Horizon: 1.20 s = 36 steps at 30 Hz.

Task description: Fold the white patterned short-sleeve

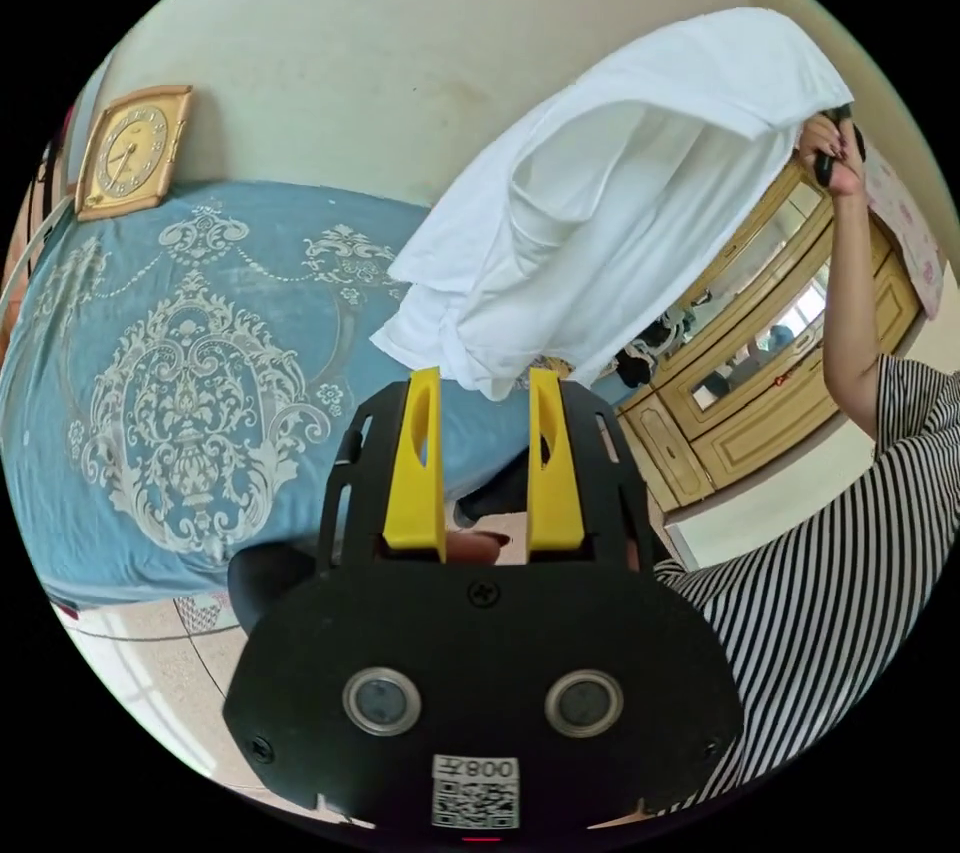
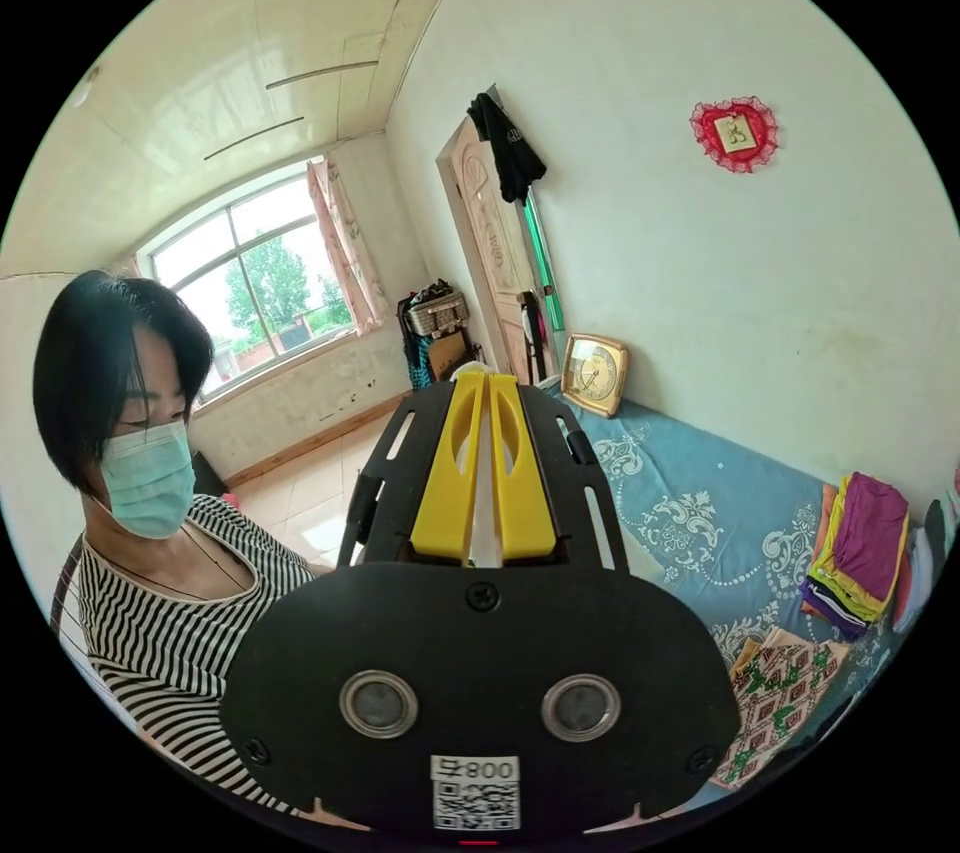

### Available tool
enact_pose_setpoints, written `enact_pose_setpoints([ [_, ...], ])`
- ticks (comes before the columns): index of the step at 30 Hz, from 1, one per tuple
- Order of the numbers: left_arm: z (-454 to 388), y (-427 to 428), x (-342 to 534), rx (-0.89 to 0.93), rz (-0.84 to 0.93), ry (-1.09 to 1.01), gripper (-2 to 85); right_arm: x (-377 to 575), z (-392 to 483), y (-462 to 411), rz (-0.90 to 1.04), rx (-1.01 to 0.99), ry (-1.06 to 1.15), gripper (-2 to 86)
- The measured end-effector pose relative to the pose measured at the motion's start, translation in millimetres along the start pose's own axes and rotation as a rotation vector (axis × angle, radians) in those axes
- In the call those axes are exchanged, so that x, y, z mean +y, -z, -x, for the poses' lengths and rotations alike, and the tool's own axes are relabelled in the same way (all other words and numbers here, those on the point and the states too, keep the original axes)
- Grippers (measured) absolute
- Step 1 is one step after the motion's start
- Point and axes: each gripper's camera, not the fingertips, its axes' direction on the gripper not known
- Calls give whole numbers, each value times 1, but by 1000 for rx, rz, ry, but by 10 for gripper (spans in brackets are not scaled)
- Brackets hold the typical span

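The white short-sleeve (image 1: 620, 203) hangs bunched in the air above the bed. A raised hand (image 1: 832, 155) holds its top corner up with the right gripper. The shirt's lower edge dangles just past the tips of my left gripper (image 1: 485, 380), whose yellow jaws stand open with a wide gap and nothing pressed between them. In the right gripper view my right gripper (image 2: 487, 380) has its yellow jaws nearly together, with a thin white sliver of the shirt (image 2: 481, 483) pinched in the slot.
A blue bedspread (image 1: 200, 373) with pale ornament covers the bed, and a gold clock (image 1: 130, 151) leans on the wall. A stack of folded clothes (image 2: 858, 543) and a patterned cloth (image 2: 780, 683) lie on the bed. A wooden cabinet (image 1: 760, 363) stands behind the person in the striped top (image 1: 830, 583).
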Motion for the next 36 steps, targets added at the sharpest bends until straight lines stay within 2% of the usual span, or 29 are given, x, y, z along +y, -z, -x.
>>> enact_pose_setpoints([
  [3,3,-3,-5,-46,2,-23,128,0,14,14,-8,20,-8,3],
  [7,21,-9,-11,175,24,9,117,3,28,30,-16,42,-27,3],
  [10,20,-12,-7,229,83,-18,65,7,33,42,-22,58,-45,3],
  [11,19,-6,-2,239,89,-32,35,8,34,45,-24,62,-47,3],
  [18,37,74,42,258,2,9,10,30,39,91,-95,82,-93,2],
  [27,50,241,84,118,-206,-8,4,67,36,138,-168,101,-154,2],
  [36,17,396,112,-93,-393,-122,3,108,35,169,-219,75,-192,2],
])
